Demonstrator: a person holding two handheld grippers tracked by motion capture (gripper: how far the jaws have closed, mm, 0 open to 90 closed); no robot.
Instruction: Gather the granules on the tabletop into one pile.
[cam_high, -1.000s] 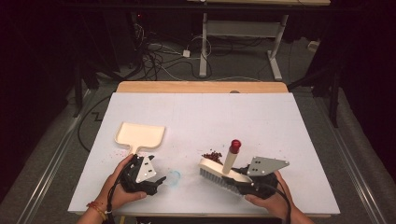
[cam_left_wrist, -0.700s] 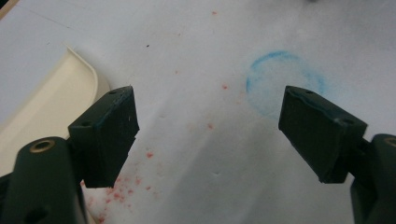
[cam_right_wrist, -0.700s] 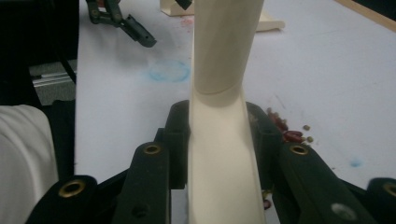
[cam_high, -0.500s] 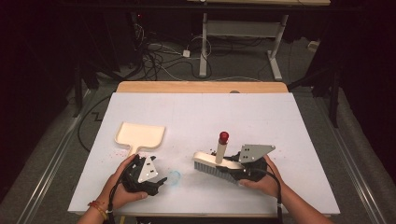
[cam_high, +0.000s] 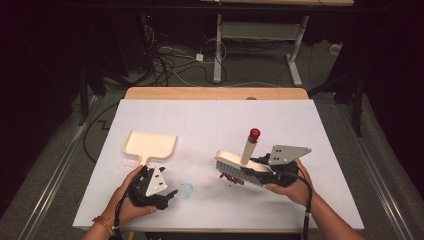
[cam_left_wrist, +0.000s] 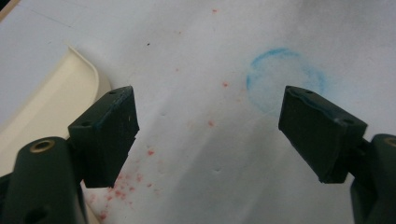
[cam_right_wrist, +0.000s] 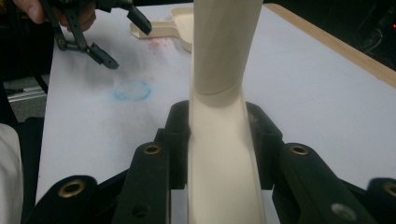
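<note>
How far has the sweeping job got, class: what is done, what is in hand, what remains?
Done: the right gripper has clamped the brush by its handle. In hand: the bristles sit on a pile of red crumbs, away from the dustpan. Left: the left gripper is open beside the dustpan's handle, not holding it; crumbs are not yet in the pan, and specks lie scattered near it.

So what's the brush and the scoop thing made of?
The brush looks like smooth cream plastic: its handle has an even, faintly glossy surface, with a red tip and darker bristles. The dustpan seems to be the same matte cream plastic, moulded in one piece with a raised rim.
</note>
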